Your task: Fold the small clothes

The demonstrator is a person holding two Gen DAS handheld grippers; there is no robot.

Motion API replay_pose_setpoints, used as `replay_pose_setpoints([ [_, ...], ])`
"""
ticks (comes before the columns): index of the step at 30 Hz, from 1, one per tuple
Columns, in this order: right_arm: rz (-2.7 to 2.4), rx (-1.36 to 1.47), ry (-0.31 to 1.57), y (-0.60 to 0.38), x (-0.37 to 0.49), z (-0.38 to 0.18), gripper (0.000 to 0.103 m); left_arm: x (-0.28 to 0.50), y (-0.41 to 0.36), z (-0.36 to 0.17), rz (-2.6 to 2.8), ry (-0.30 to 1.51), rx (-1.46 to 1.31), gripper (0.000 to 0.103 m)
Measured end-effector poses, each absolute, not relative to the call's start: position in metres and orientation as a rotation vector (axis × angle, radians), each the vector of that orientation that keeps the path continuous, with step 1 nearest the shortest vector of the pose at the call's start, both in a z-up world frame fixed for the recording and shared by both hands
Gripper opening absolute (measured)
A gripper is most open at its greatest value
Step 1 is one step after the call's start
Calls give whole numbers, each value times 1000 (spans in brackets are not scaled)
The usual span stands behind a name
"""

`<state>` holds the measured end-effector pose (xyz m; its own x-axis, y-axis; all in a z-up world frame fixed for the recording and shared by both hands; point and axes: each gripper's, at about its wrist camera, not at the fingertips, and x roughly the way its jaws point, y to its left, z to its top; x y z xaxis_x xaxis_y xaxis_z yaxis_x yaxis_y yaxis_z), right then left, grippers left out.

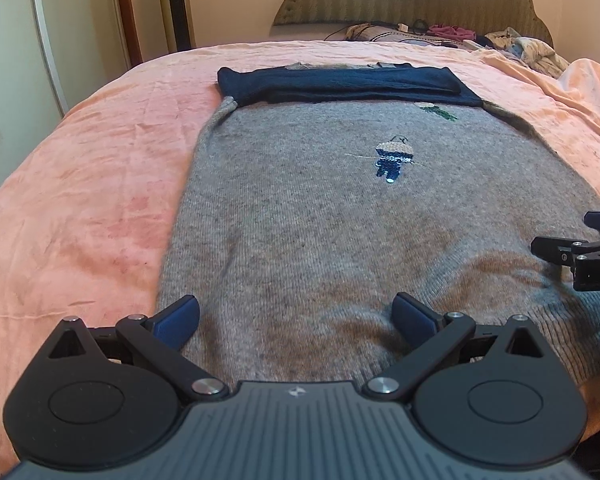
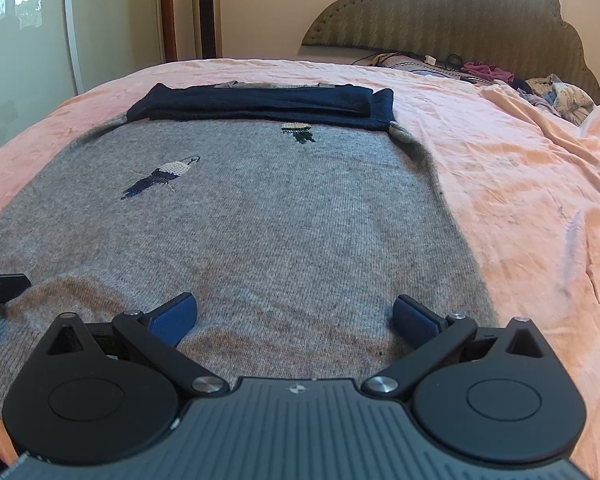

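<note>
Soft daylight, perhaps from windows; sharp centre; fisheye bending and vignetting at edges.

From my left wrist view, my right hand-held gripper [image 1: 580, 252] pokes in at three o'clock, cut off by the frame edge, so I cannot tell how its jaws stand. From my right wrist view, only a black corner of my left hand-held gripper [image 2: 0, 286] shows at nine o'clock, the rest out of frame. The navy sleeves [image 1: 340, 82] lie folded across the grey sweater [image 1: 320, 220] at twelve o'clock and hide its collar and chest. The sweater's near hem disappears under my gripper bodies at six o'clock. The heap of clothes [image 2: 556, 96] by the headboard [image 2: 460, 20] at one o'clock is too small to sort out.
</note>
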<state>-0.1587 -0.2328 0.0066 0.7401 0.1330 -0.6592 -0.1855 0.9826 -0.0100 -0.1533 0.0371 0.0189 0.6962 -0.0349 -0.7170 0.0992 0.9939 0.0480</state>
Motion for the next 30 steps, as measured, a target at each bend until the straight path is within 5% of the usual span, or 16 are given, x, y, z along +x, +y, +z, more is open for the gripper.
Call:
replay_pose_setpoints([
  [9, 337, -90, 843, -288, -203, 23, 103, -176, 68, 23, -43, 852, 70, 103],
  [19, 391, 565, 970, -402, -193, 31, 96, -170, 128, 29, -283, 986, -567, 103],
  [25, 584, 594, 1089, -381, -188, 19, 96, -164, 140, 19, -336, 1019, -758, 102],
  [30, 546, 656, 1105, -395, -179, 17, 73, -160, 146, 19, -354, 1054, -764, 95],
])
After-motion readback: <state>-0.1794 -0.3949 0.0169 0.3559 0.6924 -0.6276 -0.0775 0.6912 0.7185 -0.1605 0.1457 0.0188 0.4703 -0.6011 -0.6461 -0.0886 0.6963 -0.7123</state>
